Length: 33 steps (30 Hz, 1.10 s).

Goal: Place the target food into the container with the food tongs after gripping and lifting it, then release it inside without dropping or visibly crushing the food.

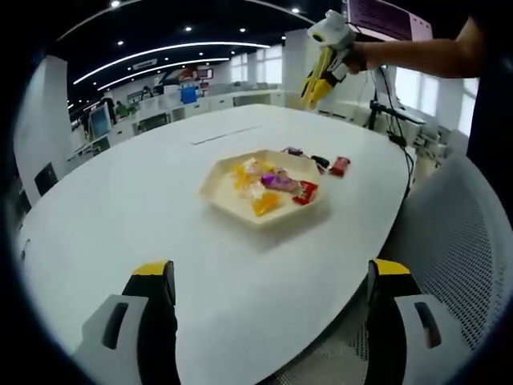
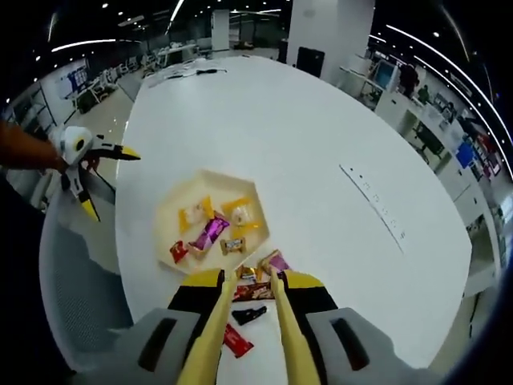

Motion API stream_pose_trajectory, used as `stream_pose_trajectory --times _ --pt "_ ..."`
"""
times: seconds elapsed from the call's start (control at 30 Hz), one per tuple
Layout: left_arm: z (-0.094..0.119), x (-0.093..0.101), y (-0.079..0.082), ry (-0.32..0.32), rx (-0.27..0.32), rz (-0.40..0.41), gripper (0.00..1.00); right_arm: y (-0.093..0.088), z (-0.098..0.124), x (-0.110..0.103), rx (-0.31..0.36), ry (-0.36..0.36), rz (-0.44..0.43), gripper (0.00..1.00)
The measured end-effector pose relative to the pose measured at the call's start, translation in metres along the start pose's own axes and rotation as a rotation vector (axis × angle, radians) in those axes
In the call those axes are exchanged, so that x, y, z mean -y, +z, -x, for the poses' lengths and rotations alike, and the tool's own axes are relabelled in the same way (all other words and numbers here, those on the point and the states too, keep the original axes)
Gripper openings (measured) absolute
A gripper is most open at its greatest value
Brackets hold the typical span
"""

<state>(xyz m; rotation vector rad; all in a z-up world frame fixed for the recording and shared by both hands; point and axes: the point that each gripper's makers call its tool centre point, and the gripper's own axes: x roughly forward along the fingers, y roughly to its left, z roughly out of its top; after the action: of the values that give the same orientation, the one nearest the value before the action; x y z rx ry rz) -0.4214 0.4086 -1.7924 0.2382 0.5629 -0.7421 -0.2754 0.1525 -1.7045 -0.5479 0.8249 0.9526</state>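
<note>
Right tongs (image 2: 256, 290): yellow blades parted, holding nothing, tips over a dark wrapped candy (image 2: 251, 292) lying on the tabletop (image 2: 321, 144) just outside the tray (image 2: 170, 210); left tongs (image 1: 271, 281) also parted and empty, well back from the tray. Candy: probably light, with a slick, crinkly wrapper and a crushable filling, so grip gently across its middle. Tray: pale, hexagonal, already holding several wrapped sweets, with more loose wrapped pieces lying beside it.

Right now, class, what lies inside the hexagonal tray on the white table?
The tray holds wrapped snacks: yellow, purple, red. Whatever lies beneath them is covered.
</note>
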Motion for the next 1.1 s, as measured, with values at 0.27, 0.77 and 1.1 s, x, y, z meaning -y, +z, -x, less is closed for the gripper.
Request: stream_pose_trajectory --times 0.27,0.77,1.1 --pt "-0.002 0.004 0.0 -0.011 -0.008 -0.007 0.96 -0.031 0.006 0.002 -0.016 -0.016 -0.045 0.27" --pt "-0.004 0.005 -0.003 -0.017 -0.017 -0.013 0.96 -0.055 0.023 0.013 -0.024 -0.052 -0.092 0.27" --pt "-0.005 0.008 -0.005 -0.028 -0.031 -0.012 0.97 -0.052 0.026 0.014 -0.008 -0.058 -0.094 0.27"
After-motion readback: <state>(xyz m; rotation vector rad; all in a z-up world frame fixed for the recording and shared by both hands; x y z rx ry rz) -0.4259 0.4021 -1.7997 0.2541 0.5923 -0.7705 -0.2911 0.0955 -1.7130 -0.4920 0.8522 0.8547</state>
